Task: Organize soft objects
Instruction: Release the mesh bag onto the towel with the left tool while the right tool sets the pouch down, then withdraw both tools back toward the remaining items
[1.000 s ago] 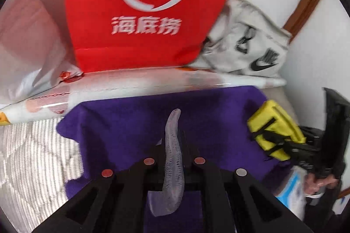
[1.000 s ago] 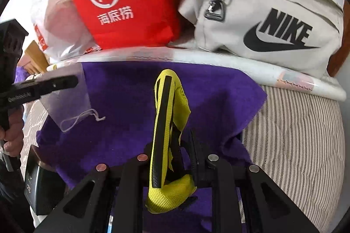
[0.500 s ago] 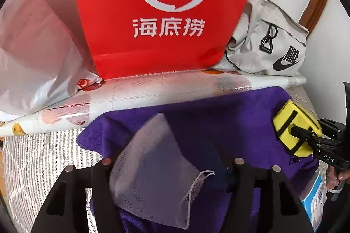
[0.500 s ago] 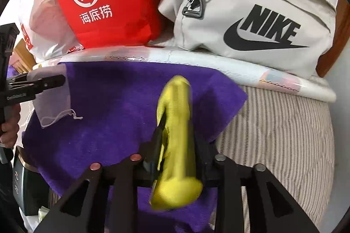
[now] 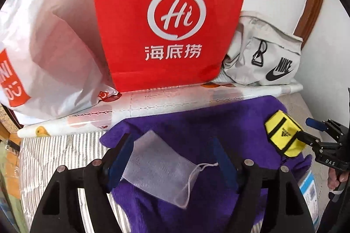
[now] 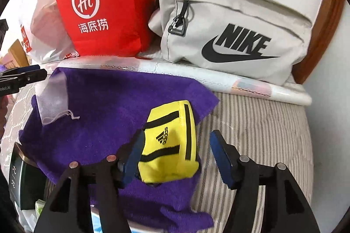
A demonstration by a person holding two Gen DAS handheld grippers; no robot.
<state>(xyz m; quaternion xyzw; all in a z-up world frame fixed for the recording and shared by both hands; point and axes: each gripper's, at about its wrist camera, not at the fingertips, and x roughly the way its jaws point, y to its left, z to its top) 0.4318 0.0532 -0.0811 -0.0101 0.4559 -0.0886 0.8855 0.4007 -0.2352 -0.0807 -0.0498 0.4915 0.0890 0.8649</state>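
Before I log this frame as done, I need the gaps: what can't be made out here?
- Towel, right wrist view: near edge hidden behind the right gripper.
- Mesh bag, both views: contents, if any, too faint to tell.
- Yellow pouch: underside hidden; whether a pad touches it is unclear.
- Red bag, left wrist view: top cut off by the frame.

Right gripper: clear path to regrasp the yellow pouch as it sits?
Probably yes. The right gripper is open with the yellow pouch lying between its fingers on the purple towel. Nothing sits in between; the mesh bag lies off at the towel's far left.
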